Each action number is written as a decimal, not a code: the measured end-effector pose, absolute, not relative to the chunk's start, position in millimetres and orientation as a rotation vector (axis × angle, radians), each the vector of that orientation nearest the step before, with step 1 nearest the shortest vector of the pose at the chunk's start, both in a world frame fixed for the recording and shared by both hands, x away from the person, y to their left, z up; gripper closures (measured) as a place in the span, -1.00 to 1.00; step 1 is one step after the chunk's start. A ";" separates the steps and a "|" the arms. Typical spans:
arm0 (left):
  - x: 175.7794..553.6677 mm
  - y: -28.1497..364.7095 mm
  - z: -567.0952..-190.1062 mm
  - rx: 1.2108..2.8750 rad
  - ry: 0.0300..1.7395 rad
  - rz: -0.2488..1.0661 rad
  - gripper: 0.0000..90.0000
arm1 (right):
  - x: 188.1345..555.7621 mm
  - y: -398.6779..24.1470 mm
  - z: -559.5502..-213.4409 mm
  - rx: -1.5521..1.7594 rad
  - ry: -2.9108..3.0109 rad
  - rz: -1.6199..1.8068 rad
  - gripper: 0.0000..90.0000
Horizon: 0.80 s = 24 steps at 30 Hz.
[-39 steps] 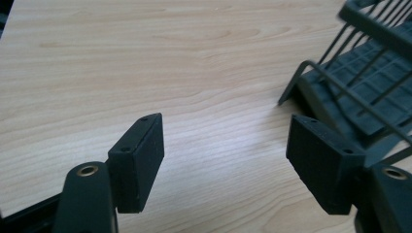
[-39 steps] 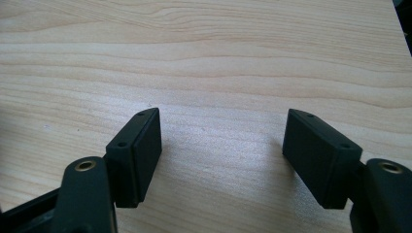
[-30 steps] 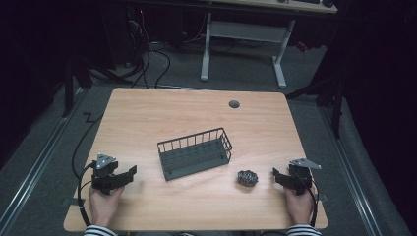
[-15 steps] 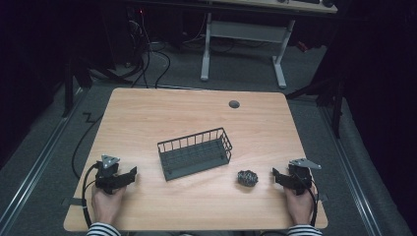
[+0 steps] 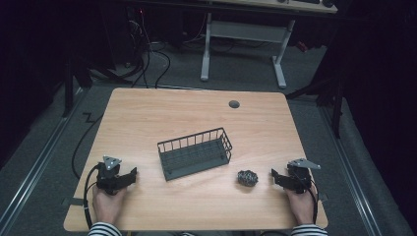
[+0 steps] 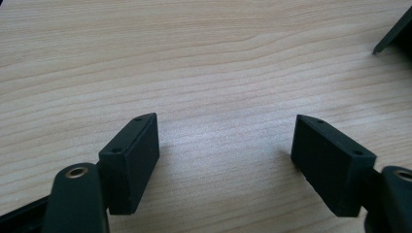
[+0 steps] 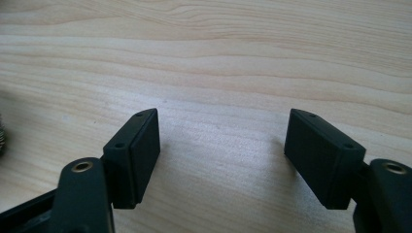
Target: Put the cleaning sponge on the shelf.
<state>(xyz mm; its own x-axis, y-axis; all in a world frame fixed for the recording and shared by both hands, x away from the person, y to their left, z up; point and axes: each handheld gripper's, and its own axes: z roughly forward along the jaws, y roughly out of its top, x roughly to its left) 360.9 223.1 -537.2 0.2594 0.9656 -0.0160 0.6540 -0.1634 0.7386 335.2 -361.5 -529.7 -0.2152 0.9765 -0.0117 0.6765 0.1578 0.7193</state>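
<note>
Your right gripper (image 5: 276, 176) rested on the table (image 5: 196, 123), jaws just widening, nothing between them. The dark scrubber ball (image 5: 247, 177) lay just beside its tips, near the wire basket (image 5: 194, 153). Your left gripper (image 5: 129, 175) sat well apart, jaws wide and empty.

high view: table (image 5: 196, 118) evenly lit from above, room around it near black, detail lost past the table edges. image soft, a bit grainy. wire basket (image 5: 195, 153) throws only a faint shadow. both gripper views bright: wood grain sharp ahead of the jaws, jaws nearest the lens slightly soft, soft shadows right under them, no glare.
</note>
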 end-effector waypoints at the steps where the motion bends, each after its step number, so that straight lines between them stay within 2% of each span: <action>1: 360.9 223.1 -537.2 1.898 1.467 0.629 -0.43 | 334.5 -361.7 -529.0 1.573 1.964 0.823 -0.33; 12: 361.1 223.3 -537.4 1.895 1.478 0.631 -0.49 | 314.0 -358.4 -519.9 1.544 1.990 0.909 -0.34; 24: 361.2 223.4 -537.4 1.895 1.477 0.629 -0.50 | 278.3 -332.6 -502.3 1.406 2.093 1.050 -0.39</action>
